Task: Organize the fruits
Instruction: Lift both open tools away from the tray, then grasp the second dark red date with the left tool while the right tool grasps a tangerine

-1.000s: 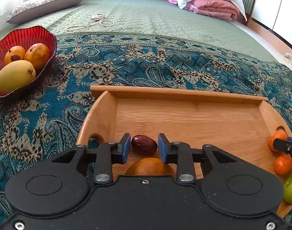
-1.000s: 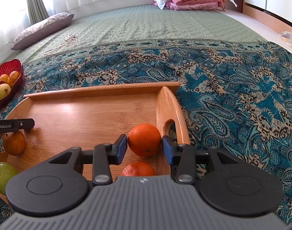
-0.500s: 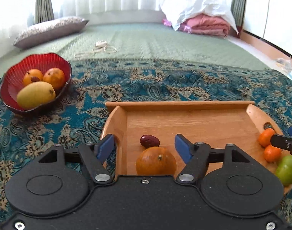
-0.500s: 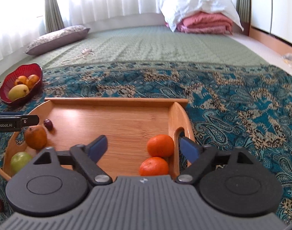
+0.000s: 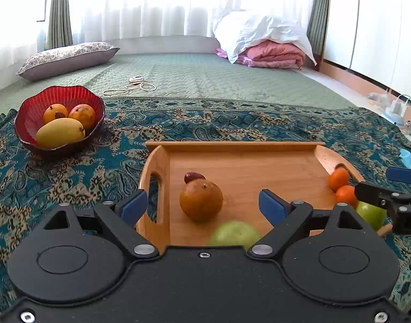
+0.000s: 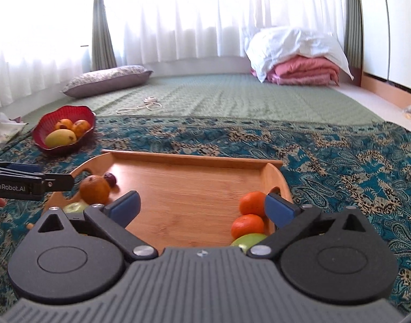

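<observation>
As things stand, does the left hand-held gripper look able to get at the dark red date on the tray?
Probably yes, but not straight on: the left hand-held gripper is opening and empty, and the brownish-orange fruit sits right before the date.

Left gripper (image 5: pixel 202 206): black matte body, two round disc housings, silver pivot screws, blue pads on black linkage fingers. Right gripper (image 6: pixel 202 206): same black linkage, blue pads (image 6: pixel 279 210), ribbed grey housing. White "GenRobot.AI" lettering on left unit's side.
</observation>
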Available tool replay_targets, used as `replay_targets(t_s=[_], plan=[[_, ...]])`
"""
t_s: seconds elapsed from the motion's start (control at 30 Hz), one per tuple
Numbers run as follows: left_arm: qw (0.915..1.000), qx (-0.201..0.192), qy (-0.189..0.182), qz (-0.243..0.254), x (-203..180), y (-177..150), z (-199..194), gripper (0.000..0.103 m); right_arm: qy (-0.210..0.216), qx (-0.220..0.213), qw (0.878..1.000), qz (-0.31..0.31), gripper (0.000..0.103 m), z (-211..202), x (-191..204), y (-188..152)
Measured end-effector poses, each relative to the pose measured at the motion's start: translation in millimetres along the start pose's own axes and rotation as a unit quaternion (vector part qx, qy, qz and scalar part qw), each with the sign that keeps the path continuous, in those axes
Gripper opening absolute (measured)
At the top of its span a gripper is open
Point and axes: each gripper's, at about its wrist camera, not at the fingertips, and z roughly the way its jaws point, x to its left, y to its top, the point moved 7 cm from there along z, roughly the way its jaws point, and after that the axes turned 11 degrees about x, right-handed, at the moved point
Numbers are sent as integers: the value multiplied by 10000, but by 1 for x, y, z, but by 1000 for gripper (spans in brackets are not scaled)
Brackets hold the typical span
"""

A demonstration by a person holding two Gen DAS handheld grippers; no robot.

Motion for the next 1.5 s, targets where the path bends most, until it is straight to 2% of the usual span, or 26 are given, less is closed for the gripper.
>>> replay_targets(t_s=[0.33,0.5,0.6,0.93,1.27,1.5], plan=[[9998,-167,-41,48,-8,-37,-24,96,-44,-409,9977,-535,103,-30,33,-36],[9994,-300,63,177,-9,-55,-36,98,-28,-533,9958,-749,103,-40,48,-56],[9989,-405,108,193,-8,-67,-41,102,25,-585,9956,-727,103,-47,54,-68],[9982,-569,143,120,-2,-104,-51,103,126,-716,9946,-737,103,-65,69,-102],[9984,-432,363,88,8,-137,-47,103,-29,-705,9932,-928,103,-65,90,-135],[9987,-320,376,109,7,-152,-45,103,-84,-733,9941,-793,94,-65,96,-146]])
